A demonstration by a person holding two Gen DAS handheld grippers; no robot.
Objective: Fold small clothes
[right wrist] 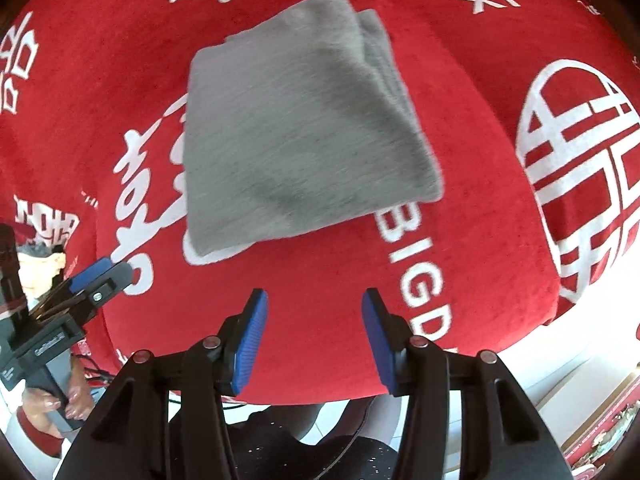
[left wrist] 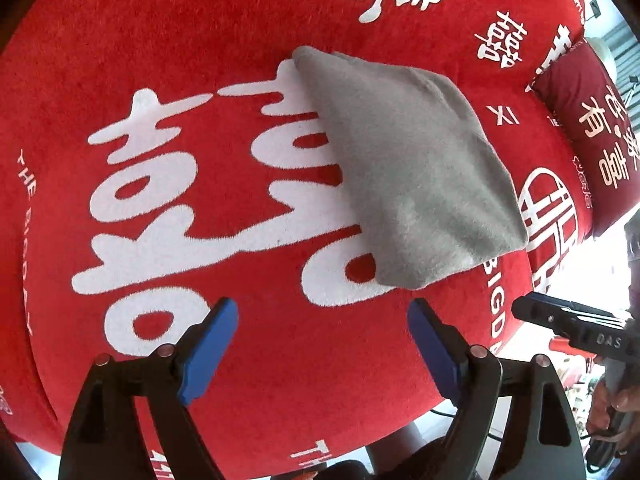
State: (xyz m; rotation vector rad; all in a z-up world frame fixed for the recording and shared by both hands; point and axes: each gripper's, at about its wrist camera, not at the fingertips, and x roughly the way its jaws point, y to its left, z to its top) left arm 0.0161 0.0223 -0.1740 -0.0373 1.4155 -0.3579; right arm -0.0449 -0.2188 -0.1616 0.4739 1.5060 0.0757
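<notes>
From the left wrist camera, we hold the left gripper (left wrist: 322, 344) with its blue pads wide apart and nothing between them, hanging above the red blanket (left wrist: 200, 40) with white characters. The grey folded garment (left wrist: 408, 168) lies ahead of the fingertips and a little to the right, clear of both pads; it reads as a compact packet set down flat, which suits a fold we judge to be finished, or nearly so. Its near corner points toward our right pad, with a bare strip of blanket between. Off to the right we see the right gripper (left wrist: 524, 308) coming in from the side, and the blanket's edge drops away just beyond it, so free room is wider to the left and ahead. A dark red cushion (left wrist: 580, 128) sits far ahead to the right. From the right wrist camera, the right gripper (right wrist: 314, 340) also stands parted and empty, the garment (right wrist: 304, 132) ahead of it, slightly left, its layered edges stacked on the far right side. The left gripper (right wrist: 104, 272) shows at the left. The blanket's near edge lies close beneath these fingers, floor below.
</notes>
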